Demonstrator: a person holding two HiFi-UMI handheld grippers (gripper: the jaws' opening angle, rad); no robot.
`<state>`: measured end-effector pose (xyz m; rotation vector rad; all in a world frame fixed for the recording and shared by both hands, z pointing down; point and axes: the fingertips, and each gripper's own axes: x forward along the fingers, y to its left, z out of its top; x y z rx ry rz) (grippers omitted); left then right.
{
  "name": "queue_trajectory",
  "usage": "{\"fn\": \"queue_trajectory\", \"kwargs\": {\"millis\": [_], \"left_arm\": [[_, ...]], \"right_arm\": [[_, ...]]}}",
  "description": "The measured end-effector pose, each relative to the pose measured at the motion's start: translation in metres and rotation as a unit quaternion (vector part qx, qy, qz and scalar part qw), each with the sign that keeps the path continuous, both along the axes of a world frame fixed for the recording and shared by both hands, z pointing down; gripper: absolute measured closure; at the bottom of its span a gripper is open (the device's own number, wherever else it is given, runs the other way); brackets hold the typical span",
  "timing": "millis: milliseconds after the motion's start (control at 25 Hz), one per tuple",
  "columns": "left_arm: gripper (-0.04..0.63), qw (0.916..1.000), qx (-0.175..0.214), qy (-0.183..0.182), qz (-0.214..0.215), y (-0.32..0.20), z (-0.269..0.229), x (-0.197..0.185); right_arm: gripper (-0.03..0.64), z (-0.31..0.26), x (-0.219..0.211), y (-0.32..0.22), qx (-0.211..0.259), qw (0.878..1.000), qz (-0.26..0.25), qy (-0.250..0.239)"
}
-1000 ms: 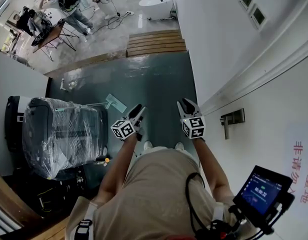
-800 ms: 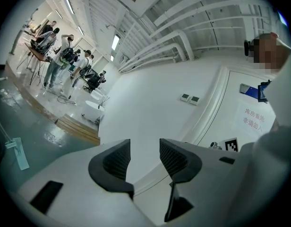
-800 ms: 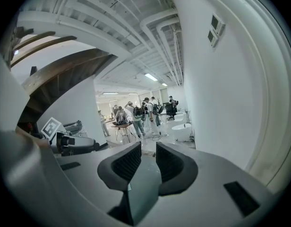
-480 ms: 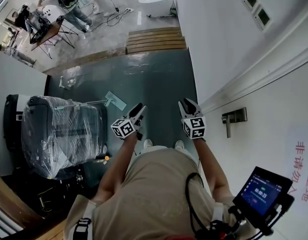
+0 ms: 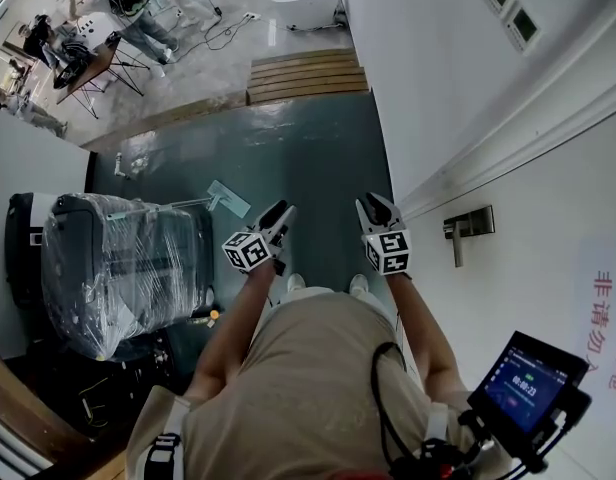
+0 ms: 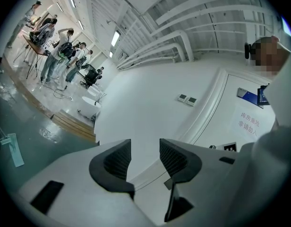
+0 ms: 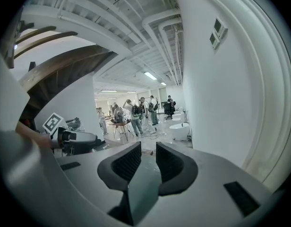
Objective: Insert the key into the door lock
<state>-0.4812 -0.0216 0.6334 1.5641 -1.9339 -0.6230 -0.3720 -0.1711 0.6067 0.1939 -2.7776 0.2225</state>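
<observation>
Looking down through the head view, I have the left gripper [image 5: 280,218] and the right gripper [image 5: 374,208] held side by side over the dark green floor [image 5: 308,158], with the white door [image 5: 528,268] off to the right. The door handle [image 5: 466,226] on its metal plate sits on that door, near the right gripper but apart from it. Any keyhole there is too small for me to make out, and no view lets me tell where the key is. Only this view shows the handle plainly, along with one plastic-wrapped grey bundle [image 5: 118,268] on the left, one wooden step [image 5: 308,73] across the far end of the floor and one lit screen [image 5: 521,380] at lower right. The left gripper view instead shows its jaws well apart, with only white wall between them, and two wall switch panels [image 6: 187,99] side by side above. The right gripper view looks down the hall. Its jaws stand a narrower gap apart, with bare floor seen through the gap and nothing gripped. Beyond them are one white bathtub [image 7: 180,130] and a group of people [image 7: 136,115] round a table, too small and overlapped for me to count. One sign in red characters [image 5: 600,328] on the door is cut off by the head view's right edge.
</observation>
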Motion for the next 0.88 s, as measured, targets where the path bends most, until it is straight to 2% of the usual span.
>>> {"fn": "queue_trajectory", "kwargs": {"millis": [280,880], "left_arm": [[0.402,0.9999,0.005,0.011,0.005,-0.003,-0.002,0.0],[0.402,0.9992,-0.003,0.012,0.038,-0.027,0.009,0.013]], "right_arm": [[0.528,0.001,0.002,-0.005,-0.01,1.0,0.014,0.0],[0.529,-0.001,0.013,-0.015,0.006,0.999,0.032,0.004]]}}
